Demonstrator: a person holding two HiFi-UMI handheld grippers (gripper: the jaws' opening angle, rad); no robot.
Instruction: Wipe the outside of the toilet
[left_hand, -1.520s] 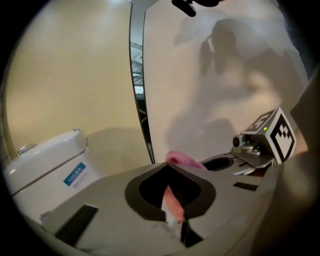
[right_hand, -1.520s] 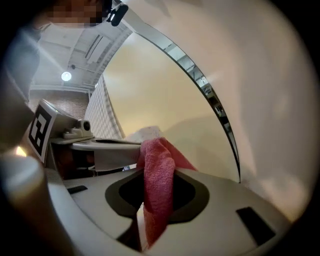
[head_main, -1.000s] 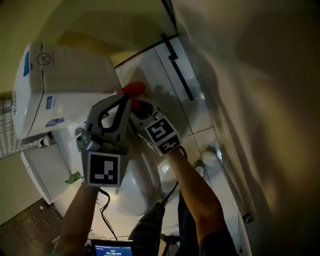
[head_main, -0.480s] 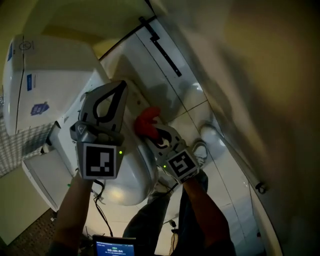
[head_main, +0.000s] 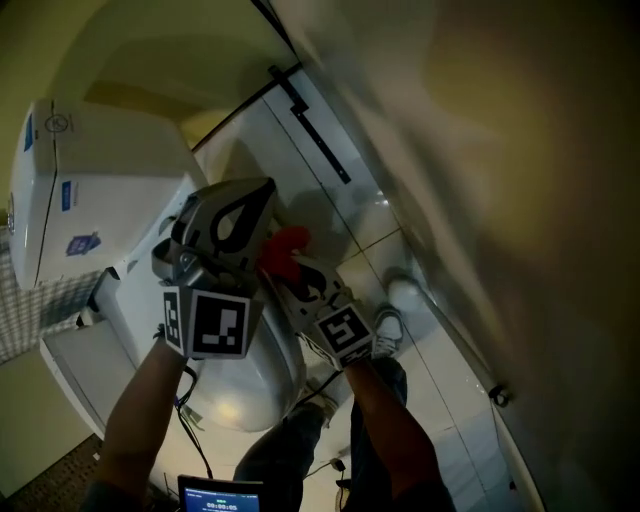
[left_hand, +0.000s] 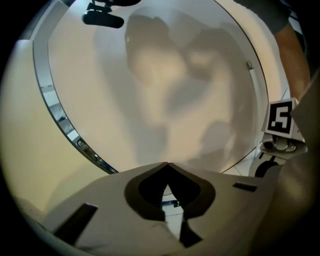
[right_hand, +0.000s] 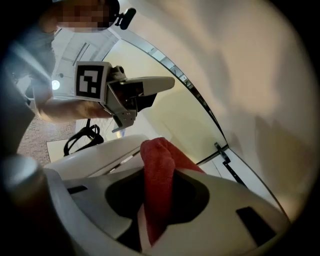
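Note:
A white toilet with its tank at upper left and its closed lid below fills the left of the head view. My right gripper is shut on a red cloth, at the toilet's right side near the lid's hinge. My left gripper hovers just above it with its jaw tips together and nothing between them. In the left gripper view the left gripper points at a pale curved wall. The right gripper view shows the left gripper above the toilet rim.
A glossy white tiled floor lies right of the toilet, with a dark metal door strip across it. A pale wall stands close on the right. The person's shoe and legs are below. A lit screen sits at the bottom edge.
My right gripper with the red cloth has moved down from beside the tank to the toilet's side, then slightly up and left. The left gripper has come closer above it.

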